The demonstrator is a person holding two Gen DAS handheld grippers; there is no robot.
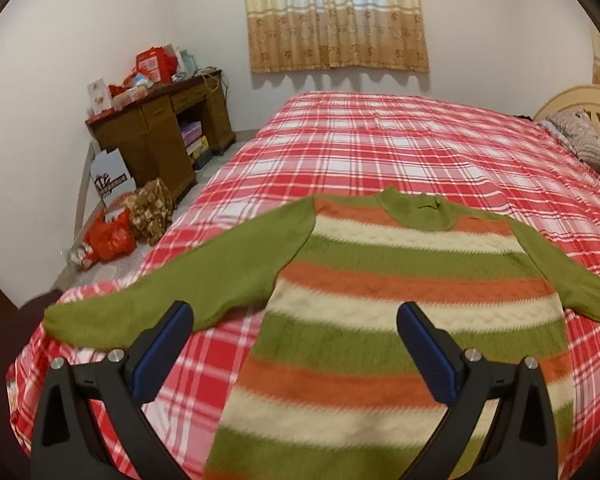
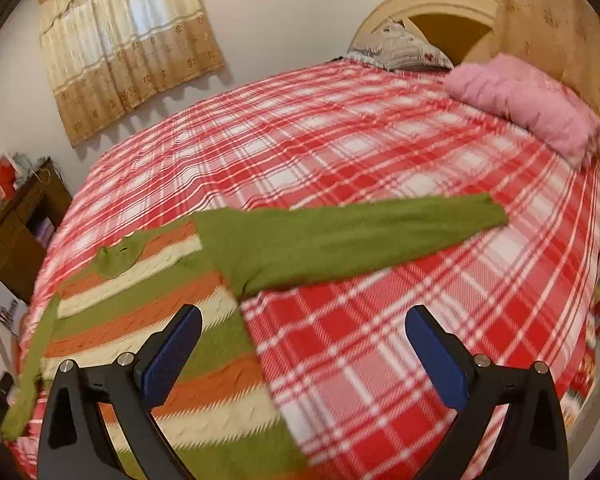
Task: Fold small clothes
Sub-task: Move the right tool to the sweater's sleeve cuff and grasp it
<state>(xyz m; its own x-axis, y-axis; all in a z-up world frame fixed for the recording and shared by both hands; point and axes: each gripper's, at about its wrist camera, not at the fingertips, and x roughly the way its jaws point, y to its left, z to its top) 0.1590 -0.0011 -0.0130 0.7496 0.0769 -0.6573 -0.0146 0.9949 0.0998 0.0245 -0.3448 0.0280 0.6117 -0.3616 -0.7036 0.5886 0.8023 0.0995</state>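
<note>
Striped sweater (image 1: pixel 380 280) lies flat, sleeves spread, lower centre of frame on the plaid bed (image 1: pixel 380 140). Left gripper (image 1: pixel 292 344) and right gripper (image 2: pixel 304 348) jaws apart, empty. Folding not begun; next, likely pinch a sleeve.

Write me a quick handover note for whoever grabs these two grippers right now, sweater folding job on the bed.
Left gripper: open, holding nothing, above the sweater's lower body, on its left-sleeve side.
Right gripper: open, holding nothing, over the sweater's right edge and the bare plaid bedspread.
Sweater: green, orange and cream stripes, lying flat on the bedspread, collar toward the far side, left sleeve and right sleeve both stretched out sideways.
Done: sweater laid out flat; no fold visible.
Left: fold each sleeve in over the body, then fold the body up.
Also on the bed: a pink garment near the headboard, apparently unfolded.
</note>
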